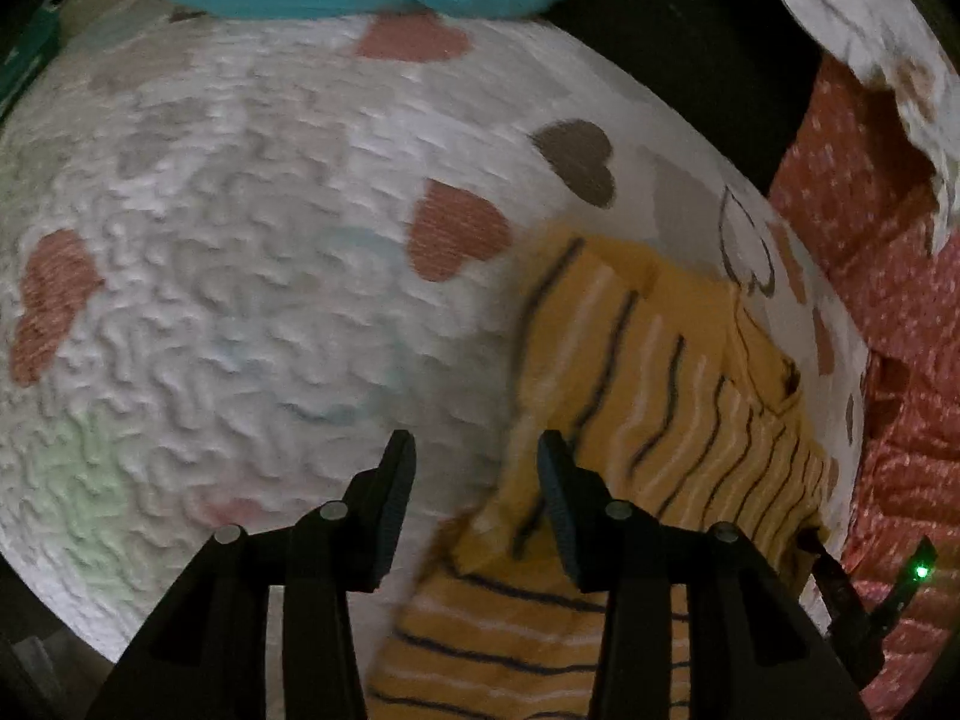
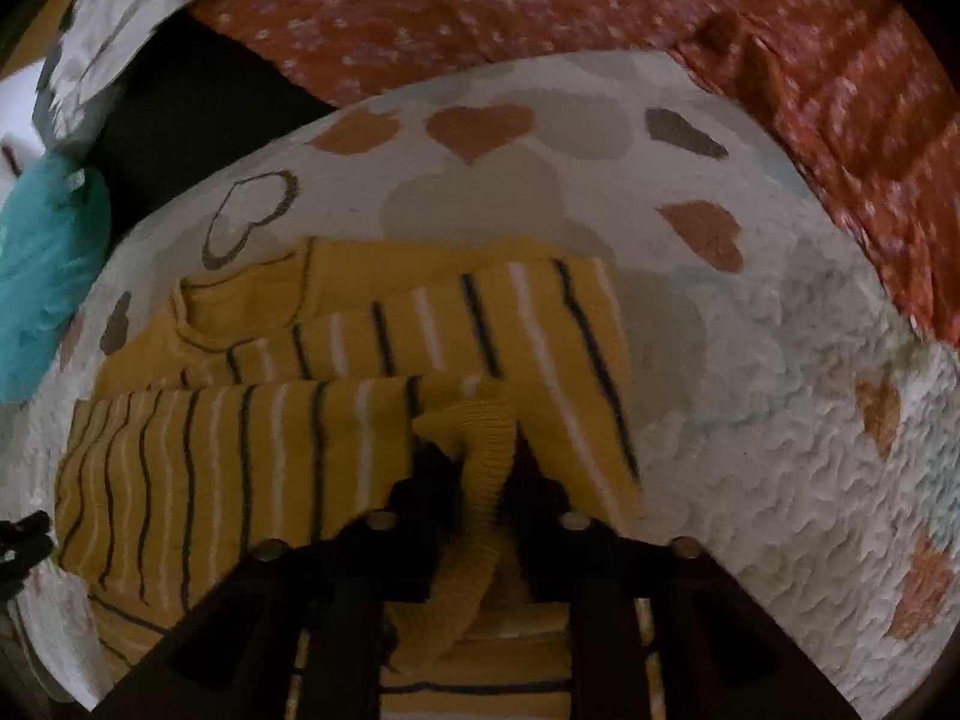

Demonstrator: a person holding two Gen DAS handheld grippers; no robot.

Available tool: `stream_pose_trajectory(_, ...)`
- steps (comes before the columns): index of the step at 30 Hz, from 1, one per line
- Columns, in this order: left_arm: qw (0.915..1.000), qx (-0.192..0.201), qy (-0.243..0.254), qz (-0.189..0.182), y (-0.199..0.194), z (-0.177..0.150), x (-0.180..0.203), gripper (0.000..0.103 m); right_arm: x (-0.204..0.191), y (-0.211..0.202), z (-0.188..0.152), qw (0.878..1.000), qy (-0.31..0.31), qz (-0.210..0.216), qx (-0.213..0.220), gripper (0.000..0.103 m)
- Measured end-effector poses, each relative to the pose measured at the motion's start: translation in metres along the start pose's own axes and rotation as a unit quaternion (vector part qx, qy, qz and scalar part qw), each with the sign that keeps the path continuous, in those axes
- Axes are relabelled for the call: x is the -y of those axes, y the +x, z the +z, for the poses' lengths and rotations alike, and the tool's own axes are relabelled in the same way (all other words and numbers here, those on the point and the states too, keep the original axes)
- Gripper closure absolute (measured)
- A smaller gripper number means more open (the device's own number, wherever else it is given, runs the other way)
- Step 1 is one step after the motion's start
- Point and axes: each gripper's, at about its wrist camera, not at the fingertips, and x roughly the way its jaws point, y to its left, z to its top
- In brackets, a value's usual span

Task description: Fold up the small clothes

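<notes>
Lying on the heart-patterned quilt (image 2: 750,420), the yellow striped garment (image 2: 252,456) looks soft, light and floppy. Left gripper (image 1: 477,498) stands half open, empty; right gripper (image 2: 474,480) straddles the ribbed cuff (image 2: 480,480), grip unclear. Best hold: hem corners.

Mustard striped top (image 2: 372,360) w/ dark & white stripes, partly folded, flat on heart-print quilt (image 2: 750,420).

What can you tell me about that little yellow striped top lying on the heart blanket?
The yellow striped top looks like a soft knit with thin dark and white stripes and a plain ribbed cuff. It lies flat, partly folded, sleeves laid across the body, on the white heart-patterned quilt. The cuff sits between the fingers of the right gripper; whether they pinch it is unclear. The left gripper is open at its edge.
</notes>
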Motion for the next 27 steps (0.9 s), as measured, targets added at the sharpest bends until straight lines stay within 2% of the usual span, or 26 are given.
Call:
stream_pose_trajectory(1, 1.0, -0.004, 0.005, 0.001, 0.006, 0.0, 0.007, 0.051, 0.001, -0.003, 0.001, 1.0, 0.005, 0.008, 0.003, 0.058)
stream_pose_trajectory(2, 0.9999, -0.008, 0.009, 0.003, 0.01, -0.001, 0.013, 0.049, 0.007, -0.007, 0.002, 1.0, 0.013, 0.016, 0.007, 0.053)
stream_pose_trajectory(4, 0.9991, -0.019, 0.03, 0.022, 0.021, -0.004, 0.027, 0.049, 0.02, -0.02, 0.004, 0.999, 0.024, 0.019, 0.019, 0.052)
stream_pose_trajectory(6, 0.9968, -0.026, 0.058, 0.049, 0.031, -0.002, 0.035, 0.068, 0.025, -0.031, 0.006, 0.999, 0.028, 0.018, 0.03, 0.051)
stream_pose_trajectory(7, 0.9958, -0.03, 0.066, 0.055, 0.034, -0.002, 0.038, 0.082, 0.027, -0.035, 0.008, 0.999, 0.027, 0.019, 0.034, 0.051)
stream_pose_trajectory(10, 0.9922, -0.022, 0.084, 0.09, 0.038, -0.002, 0.046, 0.084, 0.025, -0.046, 0.008, 0.998, 0.015, 0.036, 0.043, 0.051)
stream_pose_trajectory(14, 0.9904, -0.011, 0.082, 0.111, 0.035, -0.001, 0.044, 0.084, 0.009, -0.042, -0.002, 0.998, 0.006, 0.066, 0.024, 0.05)
stream_pose_trajectory(15, 0.9899, -0.007, 0.08, 0.116, 0.033, -0.001, 0.043, 0.085, 0.004, -0.039, -0.005, 0.998, 0.001, 0.065, 0.019, 0.05)
stream_pose_trajectory(17, 0.985, 0.012, 0.084, 0.15, 0.025, -0.001, 0.035, 0.088, -0.005, -0.028, -0.009, 0.999, -0.016, 0.044, 0.008, 0.05)
stream_pose_trajectory(18, 0.9853, 0.011, 0.079, 0.151, 0.024, 0.002, 0.029, 0.088, -0.009, -0.02, -0.011, 0.999, -0.026, 0.03, 0.001, 0.05)
stream_pose_trajectory(19, 0.9872, 0.004, 0.072, 0.143, 0.025, 0.003, 0.024, 0.088, -0.01, -0.014, -0.012, 0.999, -0.035, 0.022, -0.007, 0.052)
stream_pose_trajectory(20, 0.9896, -0.005, 0.061, 0.13, 0.025, 0.005, 0.017, 0.088, -0.011, -0.007, -0.013, 0.999, -0.044, 0.016, -0.016, 0.079)
stream_pose_trajectory(21, 0.9916, -0.007, 0.051, 0.119, 0.025, 0.007, 0.013, 0.088, -0.01, -0.003, -0.013, 0.999, -0.045, 0.012, -0.021, 0.094)
stream_pose_trajectory(23, 0.9944, 0.0, 0.037, 0.099, 0.017, 0.011, 0.006, 0.089, -0.003, -0.005, -0.01, 0.999, -0.021, 0.024, -0.017, 0.094)
stream_pose_trajectory(27, 0.9931, 0.059, 0.02, 0.1, -0.017, 0.018, -0.004, 0.092, -0.006, -0.027, 0.004, 0.999, -0.02, 0.046, 0.02, 0.095)
